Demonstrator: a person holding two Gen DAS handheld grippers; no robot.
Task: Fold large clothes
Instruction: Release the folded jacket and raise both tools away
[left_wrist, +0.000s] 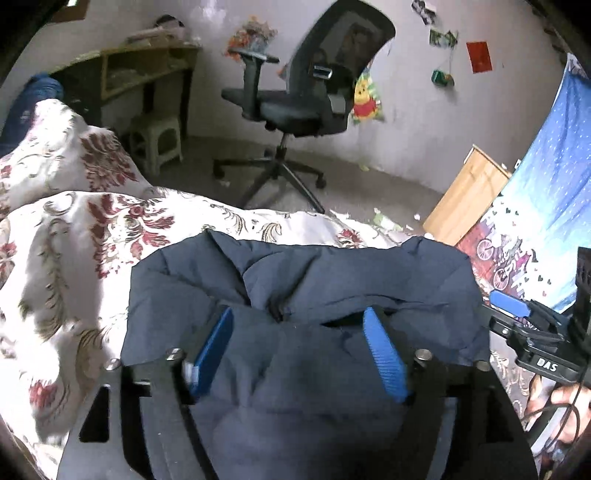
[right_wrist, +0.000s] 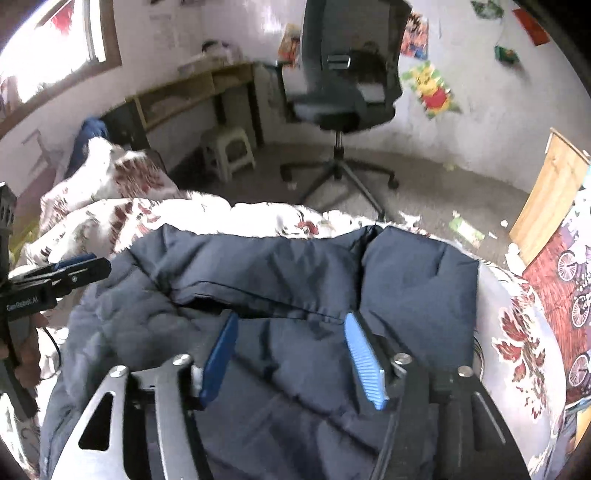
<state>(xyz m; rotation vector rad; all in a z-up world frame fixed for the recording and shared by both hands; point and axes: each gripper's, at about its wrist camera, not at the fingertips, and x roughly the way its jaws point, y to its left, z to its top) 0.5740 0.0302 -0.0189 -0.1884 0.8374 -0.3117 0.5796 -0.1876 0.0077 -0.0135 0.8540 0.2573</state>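
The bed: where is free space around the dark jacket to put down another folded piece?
Free quilt lies left of the navy jacket, up to the pillow. A narrower strip shows right of it, before the cartoon sheet. The near middle is crowded by the jacket and both open claws.

Black claw, ribbed blue pads

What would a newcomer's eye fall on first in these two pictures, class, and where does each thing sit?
First, the dark navy padded jacket bunched on the floral bedspread, filling the foreground. Over it, the left gripper and right gripper stand open, blue pads apart, gripping nothing. Behind, a black office chair stands on the floor by the wall.
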